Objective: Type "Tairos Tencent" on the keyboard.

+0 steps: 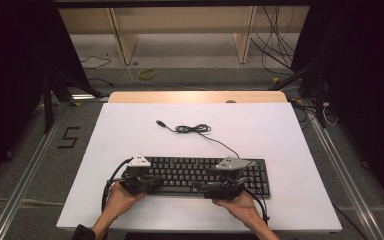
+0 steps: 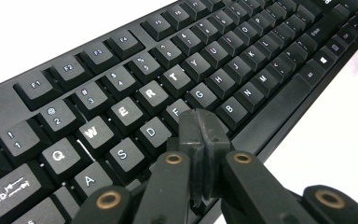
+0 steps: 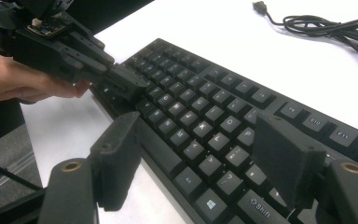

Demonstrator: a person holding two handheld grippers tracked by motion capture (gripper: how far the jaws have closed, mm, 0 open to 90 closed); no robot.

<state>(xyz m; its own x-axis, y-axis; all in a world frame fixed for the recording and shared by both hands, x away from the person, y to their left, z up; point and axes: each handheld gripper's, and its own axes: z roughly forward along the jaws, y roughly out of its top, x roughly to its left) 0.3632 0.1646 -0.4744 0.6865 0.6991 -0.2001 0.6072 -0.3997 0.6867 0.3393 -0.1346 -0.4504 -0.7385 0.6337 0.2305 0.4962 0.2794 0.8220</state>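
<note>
**Two grippers poised over a keyboard**

A black keyboard point(image 1: 200, 175) lies flat near the person's edge of the white table point(image 1: 130, 130), and everything else here is best placed by it. Its cable point(image 1: 200, 131) trails away from its far edge and rests in a loose coil on the table beyond, with the plug lying free, so the board seems unconnected.

The left gripper point(image 2: 200, 128) sits over the keyboard's left end. Its jaws are clenched together with nothing between them, forming a single blunt tip just above the F and G keys. That looks like a deliberate choice, since a closed tip is narrow enough to press one key without catching its neighbours.

The right gripper point(image 3: 200, 154) hovers over the keyboard's near edge towards its right half. Its jaws stand released and wide apart, straddling keys near the Shift and Windows keys, gripping nothing.

Both hands rest at the keyboard's near side, probably to keep the tools steady.
</note>
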